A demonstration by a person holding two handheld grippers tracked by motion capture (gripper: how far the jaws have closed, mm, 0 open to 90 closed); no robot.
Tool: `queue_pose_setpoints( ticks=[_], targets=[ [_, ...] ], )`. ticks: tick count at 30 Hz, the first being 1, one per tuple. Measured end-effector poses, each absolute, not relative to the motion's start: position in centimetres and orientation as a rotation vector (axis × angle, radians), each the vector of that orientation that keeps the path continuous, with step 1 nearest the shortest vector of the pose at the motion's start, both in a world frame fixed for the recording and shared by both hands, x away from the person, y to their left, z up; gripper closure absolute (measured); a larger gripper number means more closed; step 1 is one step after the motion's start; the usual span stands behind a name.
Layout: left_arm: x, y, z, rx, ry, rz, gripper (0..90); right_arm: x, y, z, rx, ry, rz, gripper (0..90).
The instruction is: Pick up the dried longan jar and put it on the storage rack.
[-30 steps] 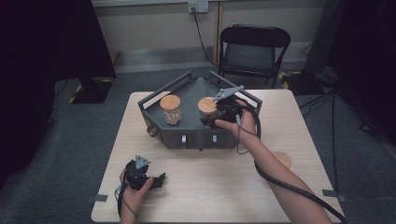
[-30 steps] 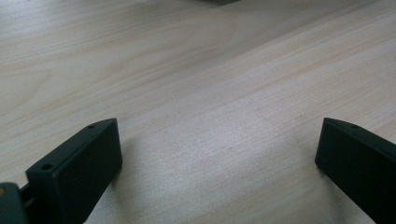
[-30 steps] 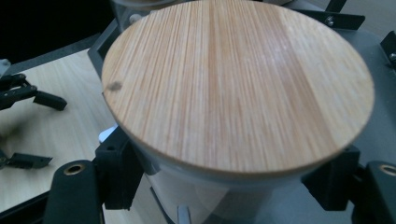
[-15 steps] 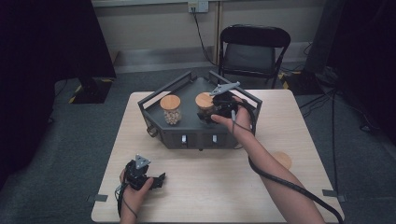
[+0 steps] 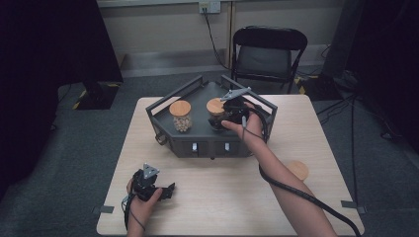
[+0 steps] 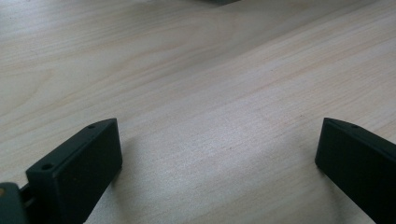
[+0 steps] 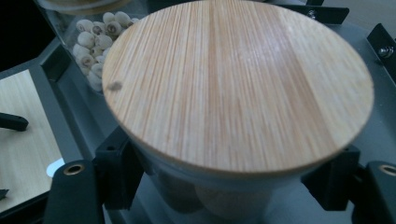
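Observation:
A glass jar with a round wooden lid [image 5: 216, 106] [image 7: 233, 84] is inside the dark grey tray [image 5: 207, 146] on the table. My right gripper [image 5: 221, 121] [image 7: 224, 176] is shut on the jar's glass body just under the lid, one jaw on each side. A second jar [image 5: 181, 116] [image 7: 95, 32], filled with pale nuts and also wooden-lidded, stands to its left in the tray. My left gripper [image 5: 169, 189] [image 6: 219, 158] rests low over the bare tabletop near the front left, jaws wide open with nothing between them.
The tray has raised rail edges and two small drawers in its front wall. A loose wooden disc [image 5: 298, 170] lies on the table [image 6: 187, 70] to the right of my right forearm. A black folding chair [image 5: 267, 49] stands behind the table.
My right hand has shifted slightly left and away with the jar held in its jaws, then stopped. The left hand has not moved.

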State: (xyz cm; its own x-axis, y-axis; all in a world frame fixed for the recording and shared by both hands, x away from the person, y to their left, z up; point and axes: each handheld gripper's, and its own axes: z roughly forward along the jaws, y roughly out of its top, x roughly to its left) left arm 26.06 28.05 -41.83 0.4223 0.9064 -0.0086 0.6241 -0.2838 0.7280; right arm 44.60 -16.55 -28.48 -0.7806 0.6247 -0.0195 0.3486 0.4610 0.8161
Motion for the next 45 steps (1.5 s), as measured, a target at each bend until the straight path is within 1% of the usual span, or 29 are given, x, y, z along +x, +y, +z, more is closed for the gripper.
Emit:
queue_pose_setpoints(
  ticks=[20, 34, 37, 39, 41, 45],
  targets=[
    [26.06, 28.06, -41.83, 2.016, 1.29, 0.547, 0.2, 44.72, -16.18, -29.13, 0.842, 2.398, 1.221, 25.4],
    [26.06, 28.06, -41.83, 2.016, 1.29, 0.547, 0.2, 44.71, -15.84, -28.78, 0.85, 2.409, 1.191, 24.9],
    [26.06, 28.06, -41.83, 2.016, 1.29, 0.547, 0.2, 44.59, -15.79, -28.67, 0.853, 2.402, 1.186, 21.0],
    [26.06, 28.05, -41.83, 2.016, 1.29, 0.547, 0.2, 44.66, -15.92, -28.65, 0.859, 2.403, 1.189, 20.2],
    [26.06, 28.06, -41.83, 2.016, 1.29, 0.547, 0.2, 44.62, -16.0, -28.63, 0.872, 2.397, 1.187, 15.7],
    [26.06, 28.05, -41.83, 2.016, 1.29, 0.547, 0.2, 44.65, -16.3, -28.52, 0.882, 2.397, 1.192, 9.5]
  ],
)
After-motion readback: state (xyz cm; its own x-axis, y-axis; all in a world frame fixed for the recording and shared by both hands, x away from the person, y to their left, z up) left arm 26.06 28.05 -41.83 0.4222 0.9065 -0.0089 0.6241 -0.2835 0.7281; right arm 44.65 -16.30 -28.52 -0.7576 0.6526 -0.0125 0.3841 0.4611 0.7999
